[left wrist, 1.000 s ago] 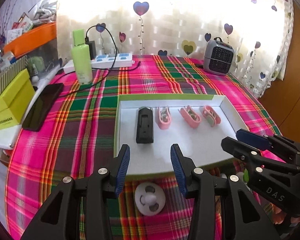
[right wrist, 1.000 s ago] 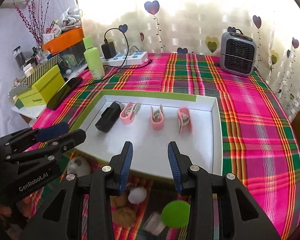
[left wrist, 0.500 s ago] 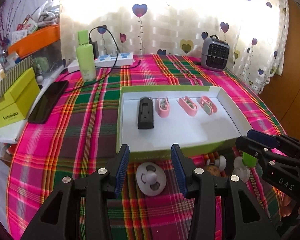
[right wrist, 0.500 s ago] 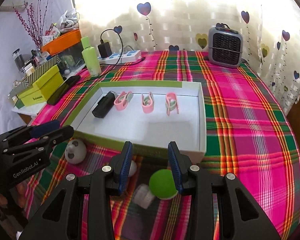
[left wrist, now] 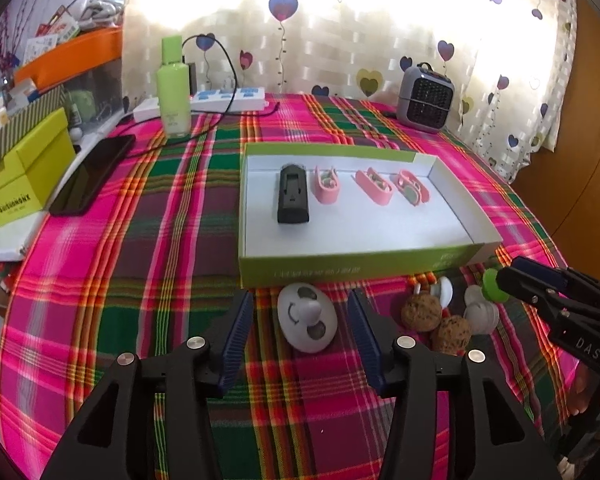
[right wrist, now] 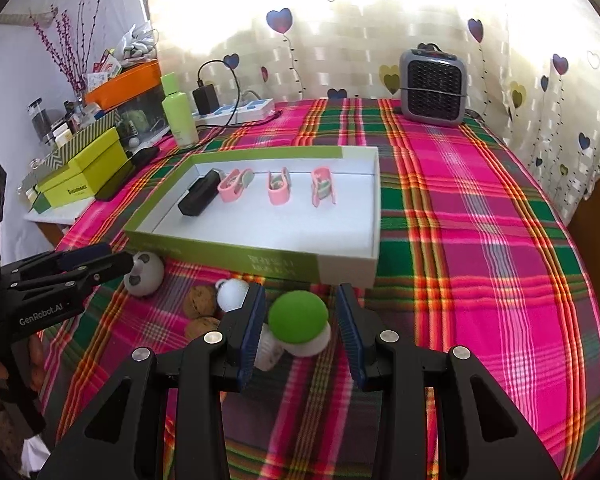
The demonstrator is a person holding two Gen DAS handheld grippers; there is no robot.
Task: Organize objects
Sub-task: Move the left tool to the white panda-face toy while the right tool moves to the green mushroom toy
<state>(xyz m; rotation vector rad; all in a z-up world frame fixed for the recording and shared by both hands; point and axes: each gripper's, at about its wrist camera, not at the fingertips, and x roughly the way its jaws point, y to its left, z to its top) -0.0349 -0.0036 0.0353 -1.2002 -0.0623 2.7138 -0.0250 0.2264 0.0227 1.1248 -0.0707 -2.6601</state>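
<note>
A shallow green-walled box (left wrist: 356,266) (right wrist: 260,258) holds a black block (left wrist: 293,198) and three pink clips (left wrist: 374,186). In front of it on the plaid cloth lie a white egg-shaped toy (left wrist: 307,318) (right wrist: 145,274), two brown walnuts (left wrist: 436,320), small white pieces and a green-capped mushroom toy (right wrist: 298,316). My left gripper (left wrist: 300,334) is opening, its jaws on either side of the white egg toy without touching it. My right gripper (right wrist: 300,328) stands open around the green mushroom toy, a gap showing on each side.
Along the far edge stand a green bottle (left wrist: 174,88), a white power strip (left wrist: 228,100) with a plugged cable and a grey heater (left wrist: 424,100). A black phone (left wrist: 92,174) and yellow-green boxes (left wrist: 20,172) sit at the left. A heart-print curtain hangs behind.
Both grippers drew back from above the box to the toys in front of it. The left jaws widened around the white egg toy; the right jaws now frame the green mushroom.
</note>
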